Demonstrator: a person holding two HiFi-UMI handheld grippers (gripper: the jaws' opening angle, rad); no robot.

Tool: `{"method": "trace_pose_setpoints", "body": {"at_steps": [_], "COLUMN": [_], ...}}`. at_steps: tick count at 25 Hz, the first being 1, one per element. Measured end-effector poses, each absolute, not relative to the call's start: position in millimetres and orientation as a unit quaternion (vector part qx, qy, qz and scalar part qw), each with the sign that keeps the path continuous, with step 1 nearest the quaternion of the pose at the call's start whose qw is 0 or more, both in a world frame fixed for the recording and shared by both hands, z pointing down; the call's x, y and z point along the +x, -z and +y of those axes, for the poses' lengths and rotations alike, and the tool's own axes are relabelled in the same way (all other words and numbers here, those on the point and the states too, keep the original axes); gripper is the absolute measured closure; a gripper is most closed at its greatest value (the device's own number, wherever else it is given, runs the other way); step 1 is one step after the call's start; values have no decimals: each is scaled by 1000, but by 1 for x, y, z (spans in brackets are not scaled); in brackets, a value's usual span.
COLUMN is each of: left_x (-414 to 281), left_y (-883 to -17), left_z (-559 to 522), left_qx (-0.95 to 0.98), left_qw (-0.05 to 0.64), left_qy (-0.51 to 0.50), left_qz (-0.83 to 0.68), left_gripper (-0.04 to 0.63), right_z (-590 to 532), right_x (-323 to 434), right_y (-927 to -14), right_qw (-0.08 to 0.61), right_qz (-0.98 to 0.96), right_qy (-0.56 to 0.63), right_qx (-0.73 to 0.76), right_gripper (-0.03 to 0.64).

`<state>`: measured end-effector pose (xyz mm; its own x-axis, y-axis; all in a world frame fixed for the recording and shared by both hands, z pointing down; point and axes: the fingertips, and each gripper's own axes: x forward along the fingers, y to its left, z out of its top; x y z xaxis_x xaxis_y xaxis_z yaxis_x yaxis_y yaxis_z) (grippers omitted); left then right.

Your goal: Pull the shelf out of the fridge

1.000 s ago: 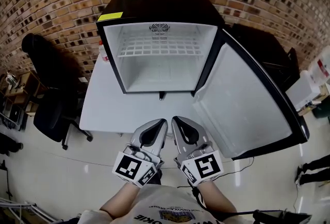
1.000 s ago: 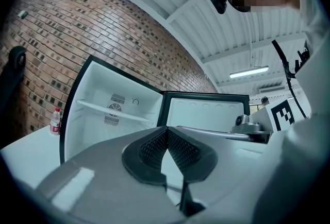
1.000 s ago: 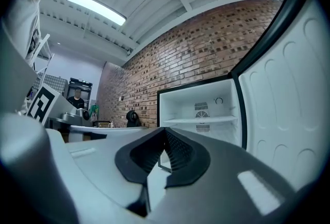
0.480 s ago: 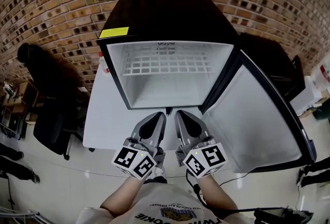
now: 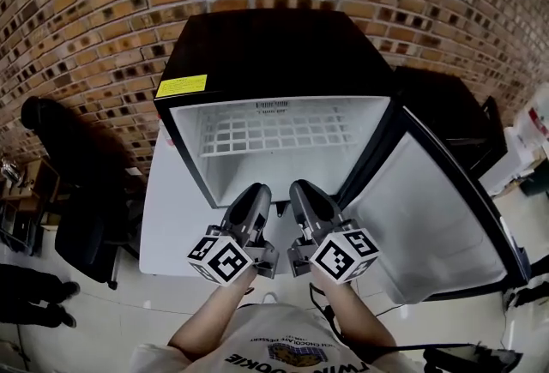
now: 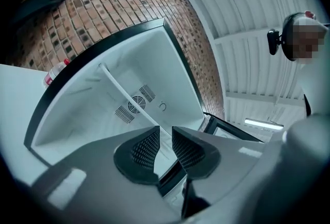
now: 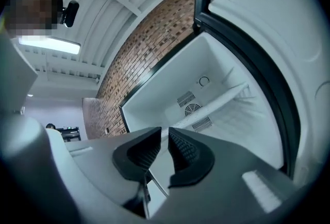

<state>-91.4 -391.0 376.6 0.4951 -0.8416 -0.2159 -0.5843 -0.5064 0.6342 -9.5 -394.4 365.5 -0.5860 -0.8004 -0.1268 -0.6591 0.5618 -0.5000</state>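
Both grippers hover side by side just in front of the open fridge (image 5: 274, 45), near its lower front edge. The left gripper (image 5: 253, 191) has its jaws slightly apart and opening, a narrow gap with nothing between them; in the left gripper view, the left gripper (image 6: 165, 133) points into the white interior. The right gripper (image 5: 302, 189) is the same: a narrow gap, jaws opening, nothing held, and in its own view the right gripper (image 7: 165, 133) also faces the inside of the fridge.

The shelf (image 5: 274, 135), a white wire rack, sits in the fridge ahead of and above both grippers, well apart from their tips. It runs across the interior about halfway up, seen edge-on beyond the left jaws (image 6: 124, 97) and beyond the right jaws (image 7: 227, 97). Vent slots show on the back wall behind it.

The fridge door (image 5: 429, 217) stands swung open to the right of the right gripper. The fridge stands on a white surface (image 5: 167, 208) that extends to the left of the left gripper. A yellow label (image 5: 181, 87) sits on the fridge's top front corner, up and left of the left gripper.
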Motion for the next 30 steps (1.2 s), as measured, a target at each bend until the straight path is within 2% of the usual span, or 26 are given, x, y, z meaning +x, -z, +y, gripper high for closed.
{"method": "trace_pose_setpoints", "body": {"at_steps": [5, 12, 17, 19, 27, 28, 30], "left_x": [-100, -125, -149, -153, -161, -161, -162], "left_y": [-382, -396, -391, -388, -389, -389, -387], "left_z": [-416, -452, -474, -482, -513, -515, -519], "left_qx": [811, 752, 707, 699, 654, 651, 648], "left_qw": [282, 364, 380, 382, 408, 407, 404], "left_qy": [295, 362, 417, 425, 457, 459, 463], "left_qz": [-419, -413, -426, -430, -444, -447, -450], "left_gripper": [494, 423, 388, 388, 390, 396, 457], "right_z": [-423, -461, -483, -497, -536, -539, -544], "right_x": [0, 2, 15, 13, 20, 21, 21], "right_y": [-372, -381, -389, -380, -380, -380, -381], "right_qw": [217, 284, 308, 333, 358, 363, 370], "right_qz": [840, 793, 750, 748, 697, 691, 685], "right_qy": [271, 379, 418, 418, 452, 456, 462], "right_qx": [-416, -384, -410, -394, -427, -427, -426], "right_gripper": [559, 492, 431, 424, 416, 419, 443]}}
